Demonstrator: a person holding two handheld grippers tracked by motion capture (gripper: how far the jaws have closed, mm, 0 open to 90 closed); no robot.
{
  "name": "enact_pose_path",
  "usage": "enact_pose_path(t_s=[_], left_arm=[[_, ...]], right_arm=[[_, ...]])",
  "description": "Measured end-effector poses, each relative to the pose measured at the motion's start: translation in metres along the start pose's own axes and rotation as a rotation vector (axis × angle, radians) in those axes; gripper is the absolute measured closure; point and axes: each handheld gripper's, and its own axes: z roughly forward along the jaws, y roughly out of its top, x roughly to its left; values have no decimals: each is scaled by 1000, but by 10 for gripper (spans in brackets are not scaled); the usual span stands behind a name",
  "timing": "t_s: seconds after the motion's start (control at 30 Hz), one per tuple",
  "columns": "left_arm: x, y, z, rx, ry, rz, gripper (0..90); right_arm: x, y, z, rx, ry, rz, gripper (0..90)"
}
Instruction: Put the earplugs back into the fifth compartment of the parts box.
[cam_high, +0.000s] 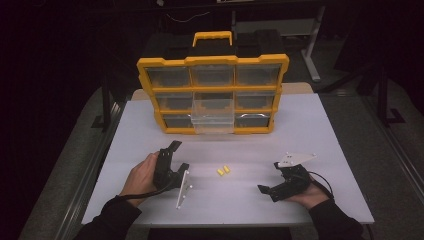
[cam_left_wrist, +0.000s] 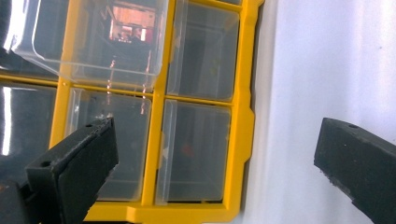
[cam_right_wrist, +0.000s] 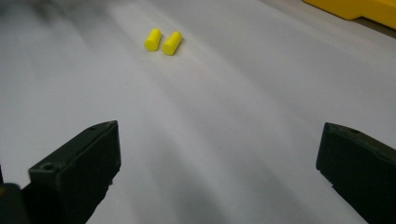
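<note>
Two small yellow cylinders lie side by side on the white tabletop, between the two grippers. My left gripper, held on its side in a hand, is open and empty to their left; its jaws face the yellow drawer organizer. In the left gripper view the jaws stand wide before the organizer's frame. My right gripper rests at the right, open and empty. In the right gripper view its jaws point at the cylinders lying well ahead.
The organizer stands upright at the table's far side with several clear drawers. Its middle drawer is pulled out toward me, seen also in the left gripper view. Dark floor and table legs surround the board.
</note>
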Motion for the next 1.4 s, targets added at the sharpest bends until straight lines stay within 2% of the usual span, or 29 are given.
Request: enact_pose_path(t_s=[0.6,0.97,1.07,1.13,1.4], left_arm=[[6,0,0,-2,-56,-132,0],[10,-1,1,-20,-107,-260,0],[12,-3,1,-28,-126,-321,0],[14,-4,2,-28,-136,-349,0],[17,-5,2,-38,-173,-428,0]], right_arm=[[0,0,0,-1,0,2,0],[0,0,0,-1,1,2,0],[0,0,0,-1,0,2,0],[0,0,0,-1,0,1,0],[0,0,0,-1,1,2,0]])
